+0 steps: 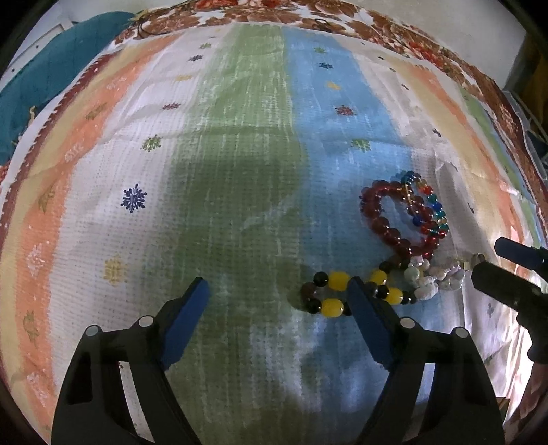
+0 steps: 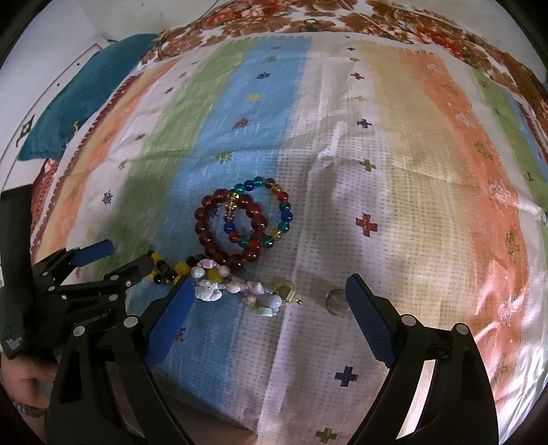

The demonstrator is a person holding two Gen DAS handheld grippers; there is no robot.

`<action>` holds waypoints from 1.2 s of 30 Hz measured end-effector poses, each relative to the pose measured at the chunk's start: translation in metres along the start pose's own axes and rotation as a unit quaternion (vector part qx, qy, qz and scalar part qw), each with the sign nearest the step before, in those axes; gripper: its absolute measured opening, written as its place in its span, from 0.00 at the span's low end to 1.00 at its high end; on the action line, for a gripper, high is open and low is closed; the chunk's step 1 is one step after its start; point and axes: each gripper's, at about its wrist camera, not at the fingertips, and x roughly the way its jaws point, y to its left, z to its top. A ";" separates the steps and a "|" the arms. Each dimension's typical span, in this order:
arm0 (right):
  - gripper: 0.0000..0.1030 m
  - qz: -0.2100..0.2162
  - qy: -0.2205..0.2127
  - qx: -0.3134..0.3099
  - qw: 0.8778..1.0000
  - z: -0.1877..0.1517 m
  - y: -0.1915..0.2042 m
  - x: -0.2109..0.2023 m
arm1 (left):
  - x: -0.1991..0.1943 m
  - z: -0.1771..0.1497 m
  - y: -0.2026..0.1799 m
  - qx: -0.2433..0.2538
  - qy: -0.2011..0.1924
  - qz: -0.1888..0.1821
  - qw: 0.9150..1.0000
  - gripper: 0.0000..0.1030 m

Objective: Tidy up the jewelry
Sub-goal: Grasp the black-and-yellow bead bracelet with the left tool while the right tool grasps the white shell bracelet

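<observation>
- The yellow-and-black bead bracelet [image 1: 337,295] lies flat on the striped mat [image 1: 239,171], on the blue and green bands toward the mat's near edge.
- Just behind it lies the dark red bead bracelet [image 2: 230,228], overlapped by the multicoloured glass bead bracelet [image 2: 263,212].
- The pale shell-and-pearl bracelet [image 2: 239,291] lies stretched out beside the yellow-and-black one, touching it at one end.
- A small clear round bead [image 2: 336,300] sits apart on the white band.
- The left hand-held gripper [image 1: 279,291] has its jaws spread wide; one blue pad [image 1: 368,318] rests over the yellow-and-black bracelet, holding nothing.
- The right hand-held gripper [image 2: 269,291] is also spread wide, straddling the shell-and-pearl bracelet without clamping it.
- A floral bedsheet [image 2: 342,17] borders the mat's far edge, with a teal cloth [image 2: 78,102] at the far left corner.
</observation>
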 end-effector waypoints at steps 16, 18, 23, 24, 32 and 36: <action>0.56 0.033 0.033 -0.063 0.997 0.001 0.020 0.019 | 0.011 0.004 -0.001 0.018 0.007 0.014 1.000 0.80; 0.53 0.035 0.039 -0.070 0.996 -0.001 0.022 0.022 | 0.011 0.004 0.000 0.017 0.008 0.011 1.000 0.80; 0.32 0.031 0.055 -0.081 0.995 -0.004 0.025 0.031 | 0.012 0.004 0.001 0.026 0.001 0.037 0.999 0.60; 0.29 0.030 0.058 -0.082 0.994 -0.005 0.025 0.032 | 0.012 0.004 0.002 0.027 0.001 0.036 0.999 0.59; 0.13 0.028 0.062 -0.089 0.994 -0.010 0.027 0.033 | 0.007 0.004 0.015 0.011 -0.010 0.040 0.999 0.09; 0.13 0.031 0.047 -0.083 0.995 -0.007 0.026 0.024 | 0.004 0.004 0.017 0.006 -0.012 0.033 0.999 0.09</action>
